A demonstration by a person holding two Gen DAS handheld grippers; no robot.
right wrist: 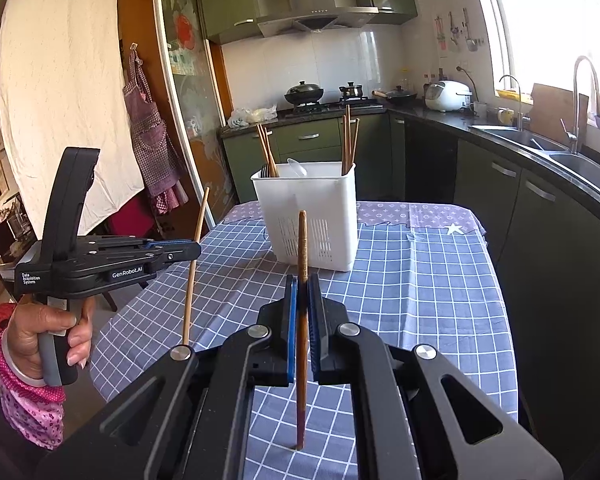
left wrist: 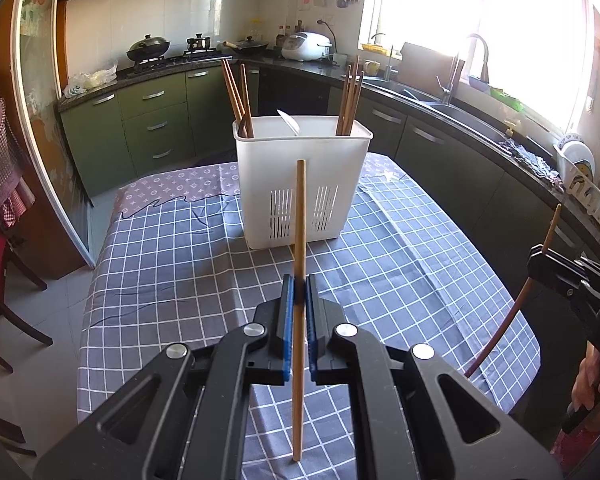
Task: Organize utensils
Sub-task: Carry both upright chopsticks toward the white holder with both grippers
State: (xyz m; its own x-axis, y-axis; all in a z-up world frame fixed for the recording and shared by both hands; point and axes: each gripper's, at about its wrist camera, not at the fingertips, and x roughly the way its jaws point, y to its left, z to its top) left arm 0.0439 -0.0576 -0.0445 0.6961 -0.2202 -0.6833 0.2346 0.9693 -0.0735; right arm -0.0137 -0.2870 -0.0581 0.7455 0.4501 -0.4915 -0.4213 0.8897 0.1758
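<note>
Left tongs (left wrist: 299, 300) clamped on light chopstick (left wrist: 300, 216), right tongs (right wrist: 302, 296) on dark chopstick (right wrist: 302, 248), both upright above tabletop (left wrist: 400, 264). Mid-carry, I reckon. Next: I lift over white caddy (left wrist: 300, 184), drop into chopstick compartments.

Both wrist cameras look forward along their fingers, from close above the table (left wrist: 420, 264) — both see the white holder (left wrist: 302, 184).

Left claw (left wrist: 299, 296) — upright chopstick (left wrist: 300, 216) clamped
</note>
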